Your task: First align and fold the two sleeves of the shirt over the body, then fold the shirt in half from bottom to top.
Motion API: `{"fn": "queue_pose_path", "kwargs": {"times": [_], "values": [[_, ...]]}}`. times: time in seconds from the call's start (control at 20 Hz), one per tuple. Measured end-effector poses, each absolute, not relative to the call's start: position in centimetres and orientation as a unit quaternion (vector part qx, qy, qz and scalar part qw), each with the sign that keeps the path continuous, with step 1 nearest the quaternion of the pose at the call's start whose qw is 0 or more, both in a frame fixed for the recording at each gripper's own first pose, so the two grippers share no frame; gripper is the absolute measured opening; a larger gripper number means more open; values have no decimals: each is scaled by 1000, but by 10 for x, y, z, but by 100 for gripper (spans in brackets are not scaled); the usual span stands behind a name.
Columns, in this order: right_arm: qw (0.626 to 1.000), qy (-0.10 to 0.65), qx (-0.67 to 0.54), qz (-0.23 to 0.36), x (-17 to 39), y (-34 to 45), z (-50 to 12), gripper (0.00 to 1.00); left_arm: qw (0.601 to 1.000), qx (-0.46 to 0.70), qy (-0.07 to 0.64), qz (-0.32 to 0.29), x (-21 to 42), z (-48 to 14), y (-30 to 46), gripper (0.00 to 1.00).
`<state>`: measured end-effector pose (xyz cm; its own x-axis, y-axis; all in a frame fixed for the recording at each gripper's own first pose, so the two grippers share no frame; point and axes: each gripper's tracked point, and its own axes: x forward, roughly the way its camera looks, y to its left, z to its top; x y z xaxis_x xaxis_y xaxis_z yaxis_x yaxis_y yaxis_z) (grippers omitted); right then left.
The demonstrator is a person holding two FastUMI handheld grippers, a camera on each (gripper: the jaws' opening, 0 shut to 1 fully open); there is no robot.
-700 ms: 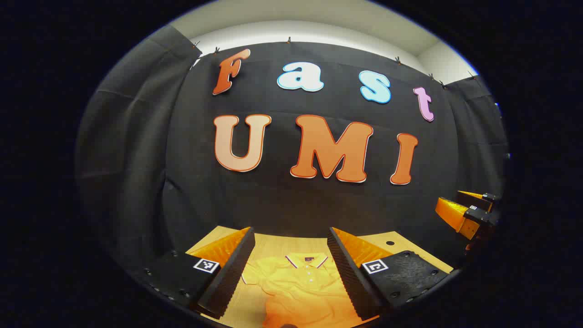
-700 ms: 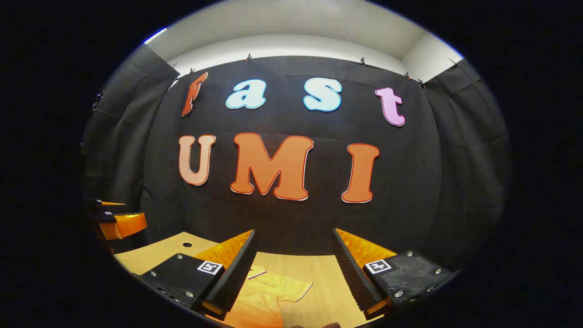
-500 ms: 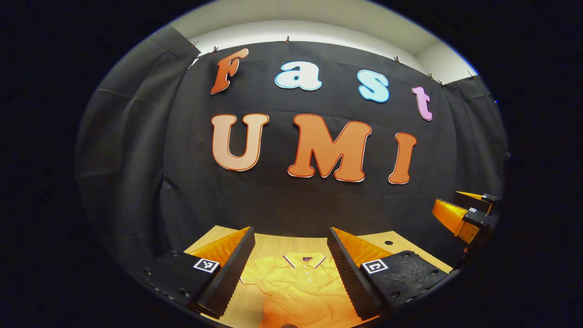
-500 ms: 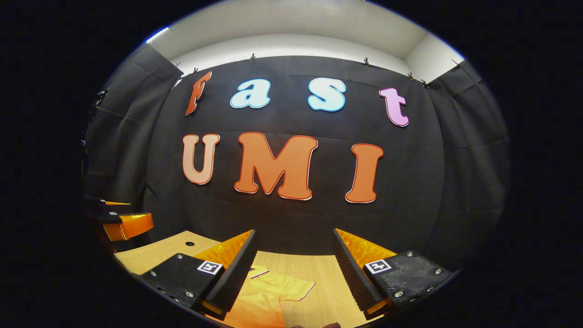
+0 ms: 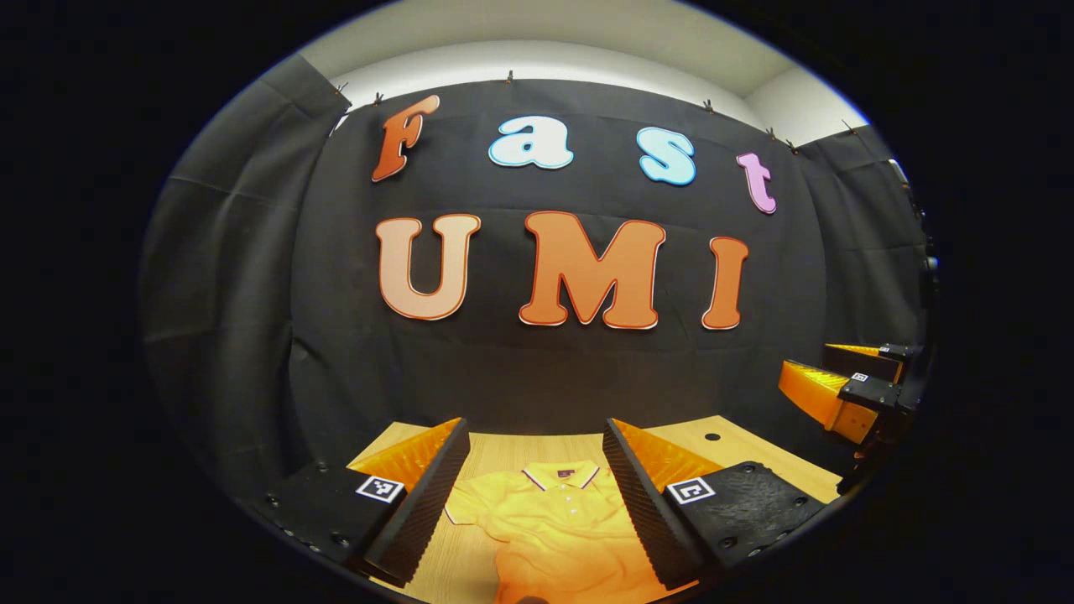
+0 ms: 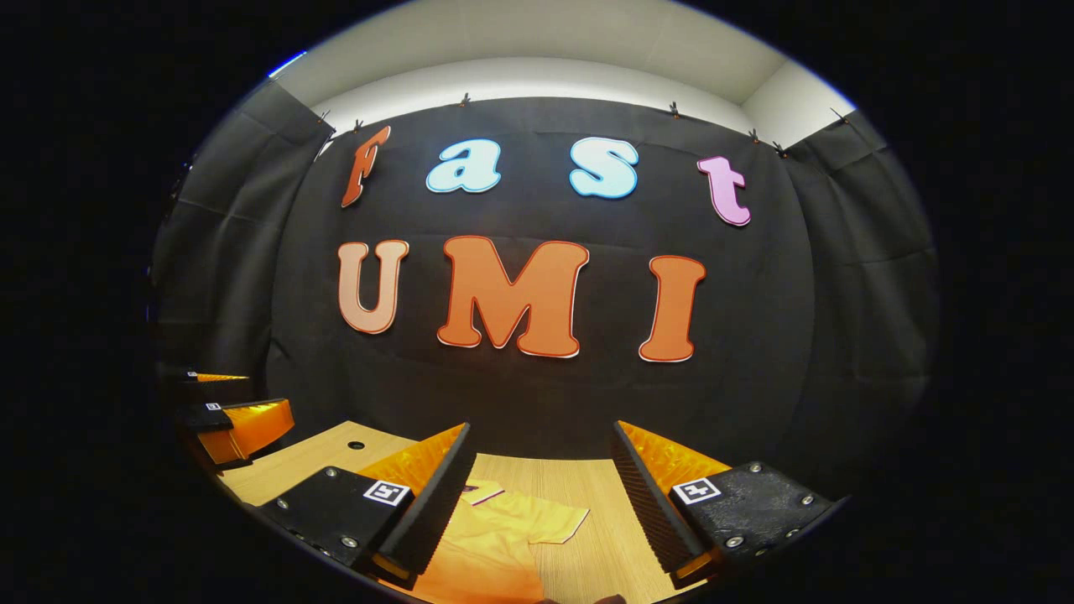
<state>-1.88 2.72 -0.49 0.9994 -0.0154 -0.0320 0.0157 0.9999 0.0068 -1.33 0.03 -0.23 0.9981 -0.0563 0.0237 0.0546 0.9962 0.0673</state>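
Shirt (image 5: pixel 550 520) lies flat on the wooden table (image 5: pixel 503 449) in the left gripper view, collar toward the wall, beneath the spread, empty left gripper (image 5: pixel 534 503); right gripper (image 5: pixel 847 387) hovers well right of shirt. Right gripper view: right gripper (image 6: pixel 541 503) spread, above shirt's sleeve (image 6: pixel 545 524); left gripper (image 6: pixel 231 419) left of shirt.

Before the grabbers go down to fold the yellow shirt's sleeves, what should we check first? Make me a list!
1. Left gripper open: ok, its fingers stand wide apart with nothing between them.
2. Right gripper open: ok, empty too.
3. Yellow polo shirt lying on the light wooden table, collar toward the back wall: ok.
4. Shirt's short sleeve spread out flat on the table, ready to grab: ok.
5. The other sleeve flat: cannot tell, a finger partly hides it.
6. Shirt's bottom hem straight: cannot tell, it is out of view.
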Motion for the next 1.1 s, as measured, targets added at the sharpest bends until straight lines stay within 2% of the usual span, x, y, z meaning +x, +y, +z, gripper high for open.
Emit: {"fn": "queue_pose_path", "kwargs": {"times": [0.05,0.65,1.1], "values": [[1000,16,4,-8,-20,29,-5,100,999,33,-14,-28,-15,-3,3,98],[995,82,14,-46,-6,22,-47,98,998,37,-7,-46,-35,-24,19,98],[978,202,38,-31,83,-14,-141,98,998,56,-29,19,-11,-7,20,98]]}}
